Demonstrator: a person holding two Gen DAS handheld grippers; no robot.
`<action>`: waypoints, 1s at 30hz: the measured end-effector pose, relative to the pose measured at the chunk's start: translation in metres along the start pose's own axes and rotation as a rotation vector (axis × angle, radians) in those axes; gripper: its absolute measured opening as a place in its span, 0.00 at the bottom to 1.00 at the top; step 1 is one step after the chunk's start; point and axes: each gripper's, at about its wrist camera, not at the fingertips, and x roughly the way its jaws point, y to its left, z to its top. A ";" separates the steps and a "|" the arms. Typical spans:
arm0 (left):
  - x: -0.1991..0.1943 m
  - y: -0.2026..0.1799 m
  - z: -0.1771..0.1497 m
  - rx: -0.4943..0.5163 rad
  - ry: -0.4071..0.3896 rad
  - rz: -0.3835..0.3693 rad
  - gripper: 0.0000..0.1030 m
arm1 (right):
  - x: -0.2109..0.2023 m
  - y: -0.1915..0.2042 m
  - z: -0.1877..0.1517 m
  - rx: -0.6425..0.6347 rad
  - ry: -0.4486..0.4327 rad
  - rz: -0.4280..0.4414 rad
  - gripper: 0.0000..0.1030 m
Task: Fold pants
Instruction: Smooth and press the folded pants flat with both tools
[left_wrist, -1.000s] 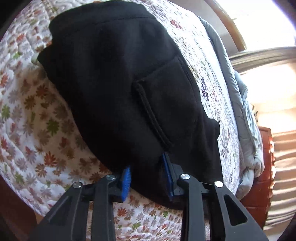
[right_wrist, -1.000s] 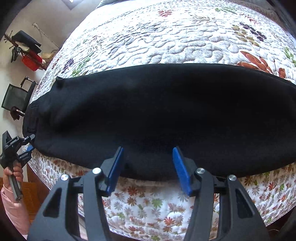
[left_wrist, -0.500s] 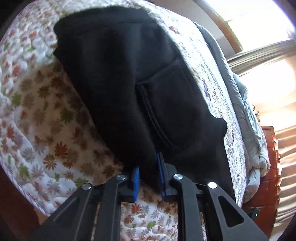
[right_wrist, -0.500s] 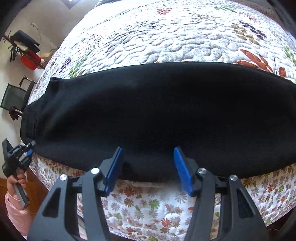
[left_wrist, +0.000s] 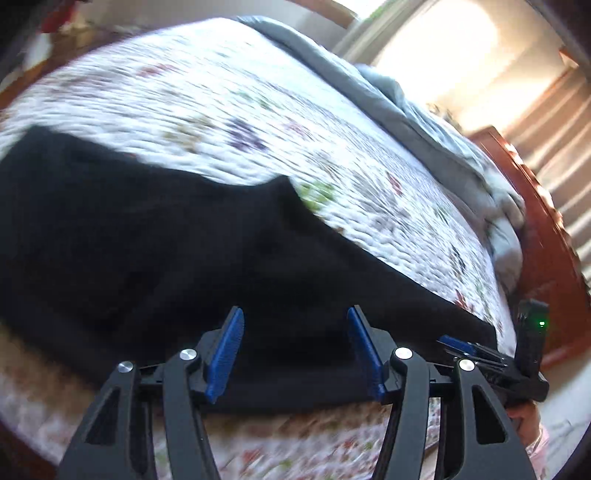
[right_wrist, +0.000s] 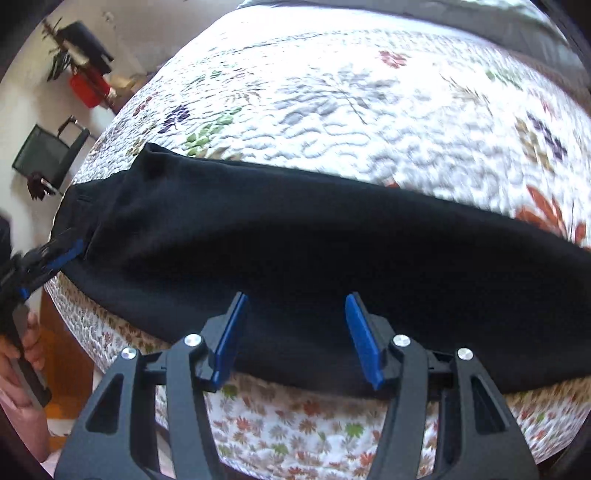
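Black pants (left_wrist: 147, 251) lie flat along the near edge of a floral quilted bed (left_wrist: 229, 96); they also span the right wrist view (right_wrist: 332, 258). My left gripper (left_wrist: 295, 350) is open, its blue pads over the pants' near edge, holding nothing. My right gripper (right_wrist: 295, 339) is open over the near edge of the pants, mid-length. The left gripper shows at the left of the right wrist view (right_wrist: 55, 254), by the pants' end. The right gripper shows at the right of the left wrist view (left_wrist: 461, 345).
A grey duvet (left_wrist: 424, 122) is bunched along the bed's far side by a wooden bed frame (left_wrist: 546, 229). A black chair (right_wrist: 48, 155) and a red object (right_wrist: 88, 88) stand beyond the bed's left end. The quilt (right_wrist: 369, 110) stretches beyond the pants.
My left gripper, which had narrowed on the pants' edge, has opened and swung round to look along the pants. The right gripper stays open, shifted slightly.
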 end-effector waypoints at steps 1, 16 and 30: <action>0.014 -0.001 0.006 0.011 0.022 -0.006 0.57 | 0.002 0.002 0.003 -0.008 0.000 -0.001 0.53; 0.037 -0.036 -0.019 0.115 0.076 0.014 0.60 | 0.018 -0.009 -0.008 0.028 0.036 -0.045 0.54; 0.084 -0.127 -0.031 0.354 0.117 -0.004 0.63 | -0.012 -0.062 -0.025 0.154 -0.005 -0.136 0.54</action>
